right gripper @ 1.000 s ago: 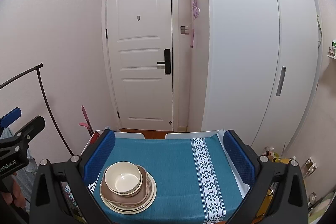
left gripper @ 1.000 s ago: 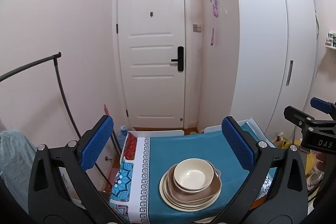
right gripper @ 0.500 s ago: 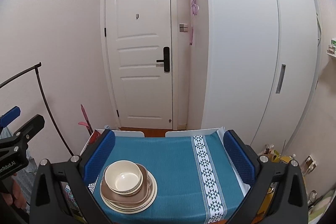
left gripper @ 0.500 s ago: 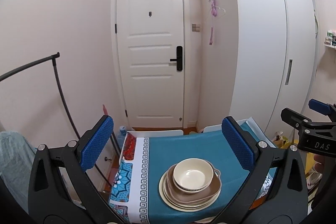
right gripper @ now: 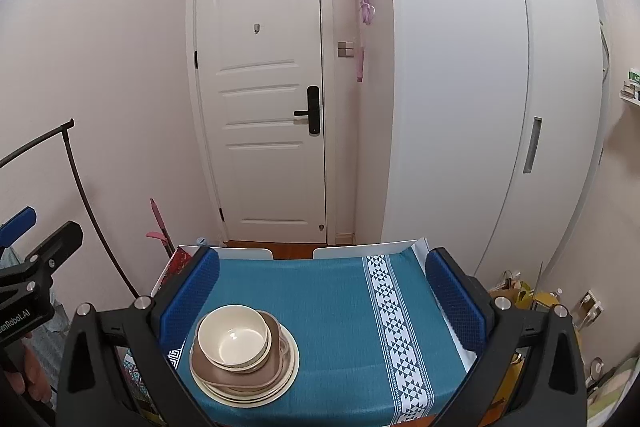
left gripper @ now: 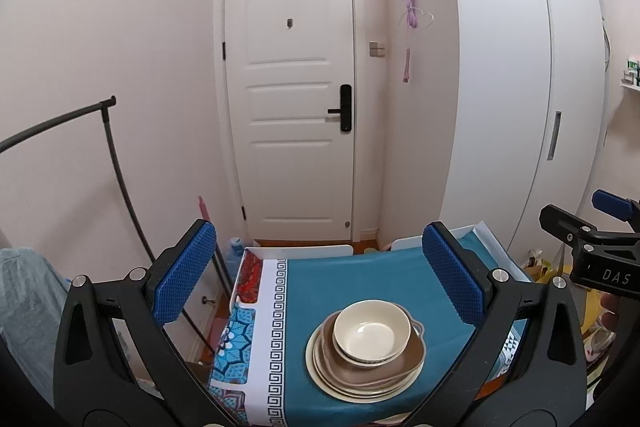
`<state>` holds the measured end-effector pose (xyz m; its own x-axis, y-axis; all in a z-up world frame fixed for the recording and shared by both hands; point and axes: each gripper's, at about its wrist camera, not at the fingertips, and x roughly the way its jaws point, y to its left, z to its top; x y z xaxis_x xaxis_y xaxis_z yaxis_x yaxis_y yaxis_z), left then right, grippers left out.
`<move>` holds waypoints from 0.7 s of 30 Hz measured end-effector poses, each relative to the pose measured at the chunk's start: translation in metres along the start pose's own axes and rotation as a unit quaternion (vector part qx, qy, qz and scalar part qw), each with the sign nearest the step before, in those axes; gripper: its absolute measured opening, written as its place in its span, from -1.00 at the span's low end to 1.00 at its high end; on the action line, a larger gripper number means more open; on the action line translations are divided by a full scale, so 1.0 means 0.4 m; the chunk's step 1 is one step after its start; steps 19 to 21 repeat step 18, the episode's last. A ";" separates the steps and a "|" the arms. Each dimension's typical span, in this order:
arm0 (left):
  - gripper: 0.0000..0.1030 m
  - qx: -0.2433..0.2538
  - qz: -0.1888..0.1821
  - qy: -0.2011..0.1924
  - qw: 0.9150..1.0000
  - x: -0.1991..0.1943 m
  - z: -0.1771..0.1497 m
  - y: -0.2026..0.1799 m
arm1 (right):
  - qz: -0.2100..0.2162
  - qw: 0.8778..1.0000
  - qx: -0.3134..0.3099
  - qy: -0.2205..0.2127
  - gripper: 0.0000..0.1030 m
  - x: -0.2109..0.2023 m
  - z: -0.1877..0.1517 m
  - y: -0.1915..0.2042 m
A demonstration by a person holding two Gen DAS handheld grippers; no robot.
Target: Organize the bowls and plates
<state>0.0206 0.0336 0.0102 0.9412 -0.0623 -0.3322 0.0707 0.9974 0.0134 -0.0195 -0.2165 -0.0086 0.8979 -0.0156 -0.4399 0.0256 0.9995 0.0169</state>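
While both tools hang above the bench [right gripper: 340, 307] with jaws spread wide and empty, a cream bowl [right gripper: 233, 338] sits atop stacked plates [right gripper: 280, 383] on its teal cloth. Left tool [left gripper: 320, 275], right tool [right gripper: 320, 291]

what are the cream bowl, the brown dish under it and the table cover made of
Cream bowl: likely glazed ceramic or melamine; smooth, with soft glare inside.
Brown dish: same family by its look, a more matte surface with a moulded side handle; which material, the look leaves open.
Table cover: woven cloth, teal with printed white bands; it drapes over the table edge.
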 end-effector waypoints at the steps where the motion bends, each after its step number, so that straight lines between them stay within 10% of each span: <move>1: 0.99 0.000 -0.001 -0.001 1.000 0.000 0.000 0.001 | -0.001 1.000 0.000 0.001 0.99 0.002 0.000 0.000; 21: 0.99 0.004 0.013 -0.008 1.000 0.053 -0.002 0.001 | -0.004 1.000 0.003 0.017 0.99 0.062 0.005 0.004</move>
